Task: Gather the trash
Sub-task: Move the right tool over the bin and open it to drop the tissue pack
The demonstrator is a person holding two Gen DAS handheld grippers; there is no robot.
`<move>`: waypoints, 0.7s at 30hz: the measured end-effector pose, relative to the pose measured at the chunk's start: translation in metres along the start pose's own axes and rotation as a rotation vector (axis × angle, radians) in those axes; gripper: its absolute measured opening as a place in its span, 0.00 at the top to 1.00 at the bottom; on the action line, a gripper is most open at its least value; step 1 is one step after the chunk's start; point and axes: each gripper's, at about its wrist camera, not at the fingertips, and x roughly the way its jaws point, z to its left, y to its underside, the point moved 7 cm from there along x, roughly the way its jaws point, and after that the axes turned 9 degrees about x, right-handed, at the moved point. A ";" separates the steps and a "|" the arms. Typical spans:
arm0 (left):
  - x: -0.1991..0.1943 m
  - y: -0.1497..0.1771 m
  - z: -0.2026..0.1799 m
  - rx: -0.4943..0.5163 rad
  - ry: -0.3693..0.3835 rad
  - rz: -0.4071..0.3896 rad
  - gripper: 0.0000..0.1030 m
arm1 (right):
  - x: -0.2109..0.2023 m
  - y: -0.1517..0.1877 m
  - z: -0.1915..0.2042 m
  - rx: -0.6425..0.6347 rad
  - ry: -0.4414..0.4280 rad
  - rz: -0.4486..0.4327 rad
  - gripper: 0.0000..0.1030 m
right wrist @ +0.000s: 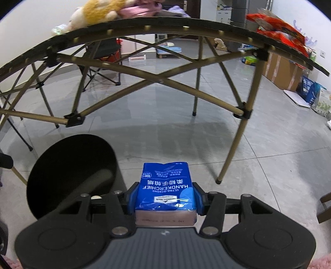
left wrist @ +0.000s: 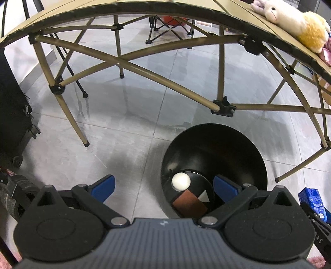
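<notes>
The right gripper [right wrist: 165, 198] is clamping a blue tissue pack [right wrist: 165, 186] between its blue fingers [right wrist: 132, 196], which are pressing on both long sides, so the pack's long axis is running straight out ahead, with its far end sticking past the tips. The left gripper [left wrist: 164, 186] is hanging with its fingers [left wrist: 103, 187] spread wide and nothing between them.

The key bit: the black bin [right wrist: 70, 175] is sitting on the floor down and to the left of the held pack, just beside it but not under it yet. So the pack probably needs to be swung leftward over the rim before letting go. From the left wrist view, the empty gripper is actually hanging right over the bin, while the pack is peeking in at the right edge.

Inside the bin there's already a white ball-ish thing [left wrist: 181, 181], a brown card [left wrist: 189, 203] and a white scrap [left wrist: 203, 196] lying on the bottom.

Further out, the folding bench [right wrist: 165, 27] is arching overhead, carrying a plush toy [right wrist: 97, 12] and a red snack bag [right wrist: 277, 27].
</notes>
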 end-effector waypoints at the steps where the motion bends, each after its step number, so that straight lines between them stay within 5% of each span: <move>1: -0.001 0.000 0.003 -0.002 0.000 -0.002 0.00 | 0.000 0.000 0.005 -0.006 -0.005 0.002 0.50; 21: -0.003 0.018 0.081 -0.102 -0.057 0.000 0.00 | 0.011 -0.005 0.102 -0.152 -0.101 0.045 0.51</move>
